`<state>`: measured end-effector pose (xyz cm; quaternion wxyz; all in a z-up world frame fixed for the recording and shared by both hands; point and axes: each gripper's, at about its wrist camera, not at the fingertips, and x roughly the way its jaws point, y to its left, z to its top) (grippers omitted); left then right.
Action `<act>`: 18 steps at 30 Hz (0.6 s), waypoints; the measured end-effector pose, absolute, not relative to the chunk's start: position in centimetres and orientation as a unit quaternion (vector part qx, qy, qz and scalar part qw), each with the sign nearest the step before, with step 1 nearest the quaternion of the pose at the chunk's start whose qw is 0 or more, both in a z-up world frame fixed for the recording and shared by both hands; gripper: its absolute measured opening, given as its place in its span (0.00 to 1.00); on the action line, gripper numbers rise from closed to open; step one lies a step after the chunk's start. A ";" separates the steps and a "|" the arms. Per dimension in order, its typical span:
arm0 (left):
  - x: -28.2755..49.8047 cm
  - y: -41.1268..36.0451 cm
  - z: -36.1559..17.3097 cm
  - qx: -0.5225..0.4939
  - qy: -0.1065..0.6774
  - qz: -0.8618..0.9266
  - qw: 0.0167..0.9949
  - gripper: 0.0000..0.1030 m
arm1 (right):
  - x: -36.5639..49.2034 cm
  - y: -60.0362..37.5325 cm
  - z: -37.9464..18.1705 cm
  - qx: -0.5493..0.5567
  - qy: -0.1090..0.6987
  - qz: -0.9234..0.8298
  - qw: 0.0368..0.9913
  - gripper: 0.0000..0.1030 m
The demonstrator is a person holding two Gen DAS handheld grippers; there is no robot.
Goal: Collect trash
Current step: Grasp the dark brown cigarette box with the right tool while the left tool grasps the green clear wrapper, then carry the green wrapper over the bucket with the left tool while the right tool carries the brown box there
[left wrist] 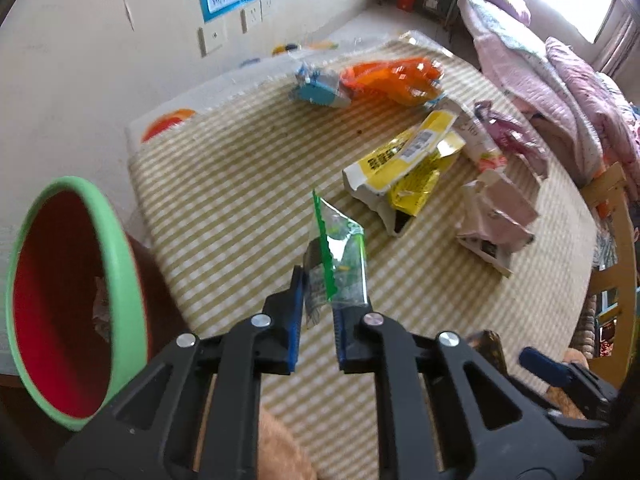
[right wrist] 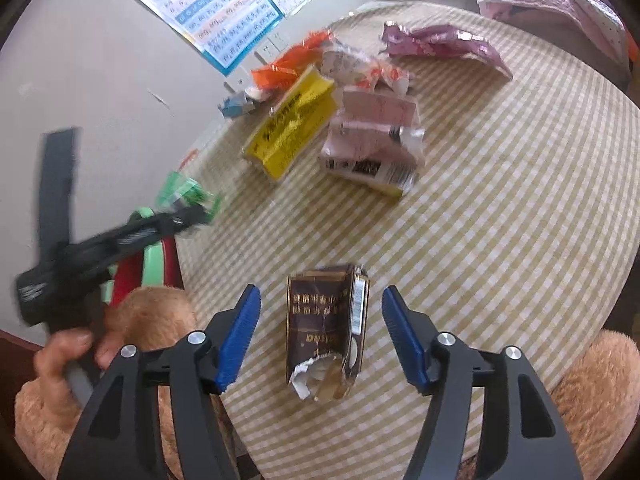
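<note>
Two hand-held grippers are over a round table covered with a yellow-and-white checked cloth. The left gripper is clamped on a clear wrapper with a green edge; the wrapper stands up from between the blue pads, clear of the cloth. To its left, beside the table edge, is a bin with a green rim and a red inside.

The right gripper has its jaws spread apart, holding nothing. A torn dark brown box lies flat on the cloth between the two fingers, touching neither pad.

Further out on the table lie a yellow box, a crushed pink-and-white carton, an orange wrapper, a small blue wrapper and a purple packet, all well apart from both grippers. In the right wrist view the left gripper and the person's hand holding it are blurred.
</note>
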<state>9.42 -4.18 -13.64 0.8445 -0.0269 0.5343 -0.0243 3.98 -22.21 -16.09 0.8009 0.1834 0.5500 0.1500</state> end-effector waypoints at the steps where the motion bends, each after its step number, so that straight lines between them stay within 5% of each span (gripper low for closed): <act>1: 9.1 -4.1 -13.2 -0.027 0.529 -0.025 0.848 0.12 | 3.9 -21.7 -16.3 0.174 0.555 0.150 0.800 0.60; 6: 7.3 -3.4 -11.0 -0.029 0.506 -0.029 0.862 0.12 | 3.6 -19.6 -17.0 0.118 0.565 0.124 0.807 0.59; 10: 7.2 -2.9 -9.9 -0.028 0.492 -0.029 0.870 0.12 | 3.6 -19.2 -17.3 0.107 0.568 0.115 0.808 0.43; 18: 6.0 -1.7 -8.7 -0.034 0.478 -0.028 0.877 0.13 | 2.8 -20.1 -13.5 0.119 0.518 0.105 0.841 0.42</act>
